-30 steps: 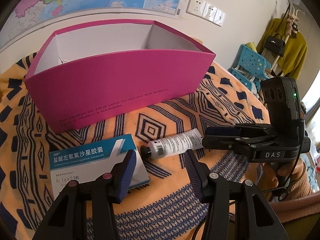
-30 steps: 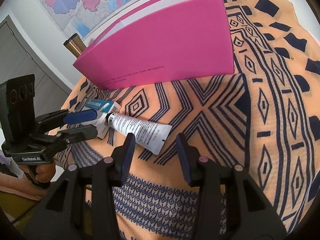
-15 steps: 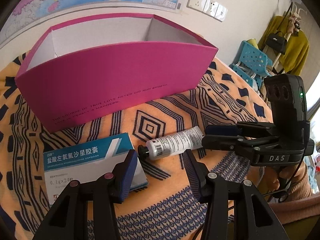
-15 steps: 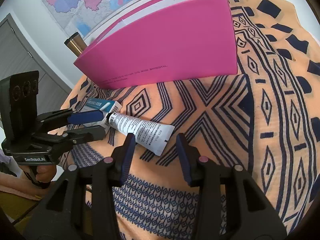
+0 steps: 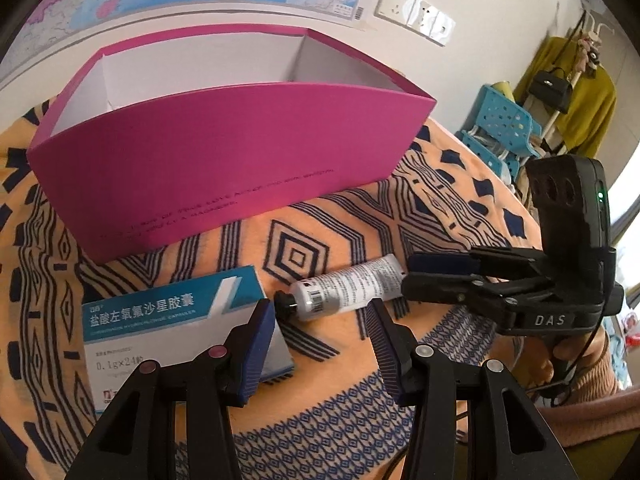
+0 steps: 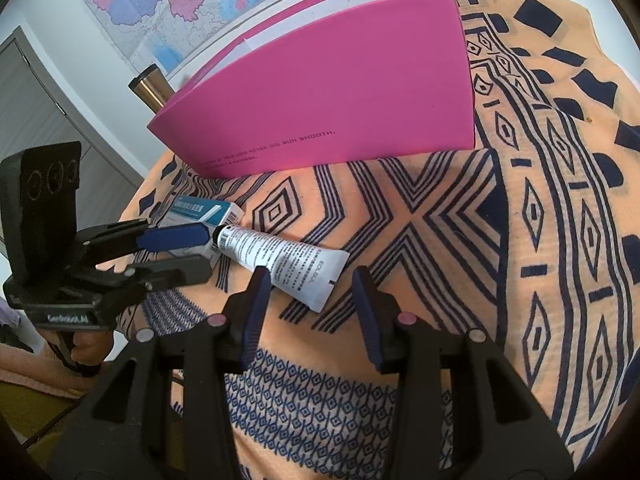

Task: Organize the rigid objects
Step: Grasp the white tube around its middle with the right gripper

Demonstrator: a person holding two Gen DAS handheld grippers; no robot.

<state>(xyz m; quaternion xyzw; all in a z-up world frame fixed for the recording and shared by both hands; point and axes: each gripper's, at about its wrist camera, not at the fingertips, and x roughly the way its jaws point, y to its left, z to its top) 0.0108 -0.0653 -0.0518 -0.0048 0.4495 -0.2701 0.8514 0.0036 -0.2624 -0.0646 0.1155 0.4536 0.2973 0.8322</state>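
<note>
A white tube with a black cap (image 5: 346,286) (image 6: 280,260) lies on the patterned cloth in front of an open pink box (image 5: 224,160) (image 6: 332,92). A blue-and-white medicine box (image 5: 168,316) (image 6: 200,212) lies left of the tube's cap. My left gripper (image 5: 320,320) is open and empty, just short of the tube's cap end; it also shows in the right wrist view (image 6: 188,252). My right gripper (image 6: 308,292) is open and empty, its jaws at the tube's flat tail end; it also shows in the left wrist view (image 5: 424,276).
The orange cloth with navy patterns (image 6: 540,240) covers the table. A metal cylinder (image 6: 150,90) stands behind the pink box's left end. A map and wall sockets (image 5: 416,16) are behind. Blue stools (image 5: 500,124) and hanging clothes stand off the table to the right.
Both grippers have edged forward towards the tube. The left one has also shifted slightly right. Nothing has been picked up.
</note>
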